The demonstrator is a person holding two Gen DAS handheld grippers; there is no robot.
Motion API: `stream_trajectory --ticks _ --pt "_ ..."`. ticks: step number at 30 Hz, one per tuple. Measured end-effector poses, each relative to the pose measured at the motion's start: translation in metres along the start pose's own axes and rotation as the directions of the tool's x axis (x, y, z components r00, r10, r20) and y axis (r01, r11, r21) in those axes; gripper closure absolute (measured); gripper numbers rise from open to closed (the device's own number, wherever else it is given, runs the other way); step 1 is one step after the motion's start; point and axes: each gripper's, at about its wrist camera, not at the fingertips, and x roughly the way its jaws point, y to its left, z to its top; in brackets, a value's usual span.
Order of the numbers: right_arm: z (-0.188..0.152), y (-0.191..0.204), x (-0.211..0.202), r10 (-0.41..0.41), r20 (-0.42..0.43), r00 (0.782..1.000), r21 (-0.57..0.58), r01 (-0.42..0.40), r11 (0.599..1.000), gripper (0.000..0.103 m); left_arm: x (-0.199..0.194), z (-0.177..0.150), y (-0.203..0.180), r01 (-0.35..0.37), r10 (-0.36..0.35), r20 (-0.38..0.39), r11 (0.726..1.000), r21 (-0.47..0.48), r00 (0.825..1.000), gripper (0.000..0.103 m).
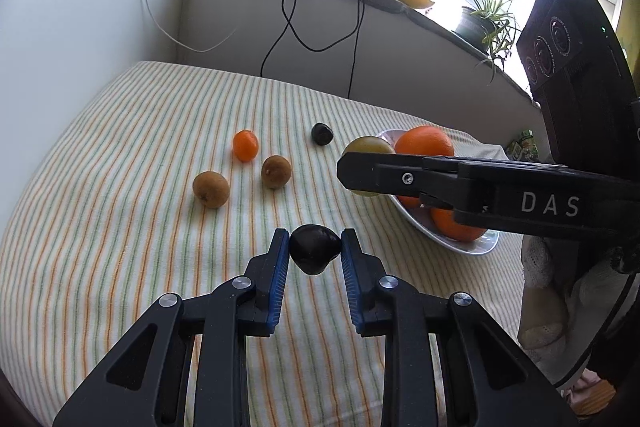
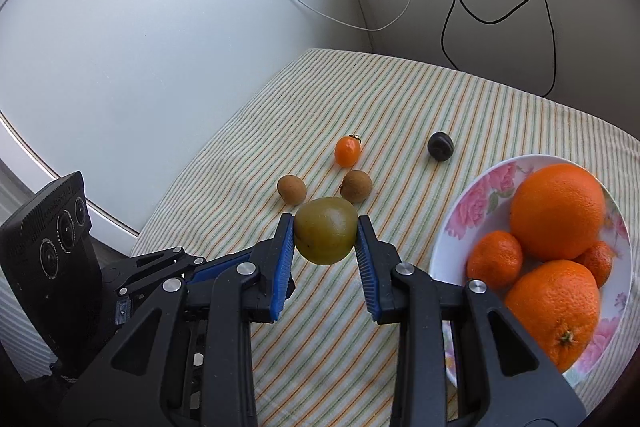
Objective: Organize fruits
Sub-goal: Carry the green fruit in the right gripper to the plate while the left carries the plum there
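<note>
Over the striped tablecloth point(image 1: 120, 155), both grippers carry fruit clear of the fabric, which fits a job of gathering loose pieces onto one dish. The left gripper point(image 1: 315, 247) is clenched on a small dark plum-like fruit point(image 1: 314, 249), its blue pads point(image 1: 280, 267) pressing either flank; the fruit hangs off the cloth at the centre of the left wrist view. The right gripper point(image 2: 325, 239) is clamped on a greenish-yellow round fruit point(image 2: 326, 229), pinched across its widest part, likely so it cannot roll out.

From the right wrist view, the flowered plate point(image 2: 476, 195) sits at about 3 o'clock of the held fruit, already loaded with two large oranges point(image 2: 558, 211) and two mandarins point(image 2: 494, 259); that heap suggests it is the collecting spot. Still loose on the cloth, toward 12 o'clock, lie two brown kiwi-like fruits point(image 2: 292, 189), a small orange tomato-like fruit point(image 2: 347, 151) beyond them, and a second dark fruit point(image 2: 440, 146) out at 1 o'clock, well apart from the plate.

Both tools slope downward toward the table. In the left wrist view the right tool reaches in from 3 o'clock, its fingers level across the picture with the fruit beside the plate's near rim. I judge the drop onto the plate comes next for the right hand.
</note>
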Motion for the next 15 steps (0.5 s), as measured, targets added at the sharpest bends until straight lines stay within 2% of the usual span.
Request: stream_trajectory --ticks 15 --pt "-0.011 -0.049 -0.061 -0.052 0.068 0.996 0.073 0.047 0.996 0.071 0.017 0.016 -0.046 0.054 -0.054 -0.004 0.997 0.058 0.999 0.078"
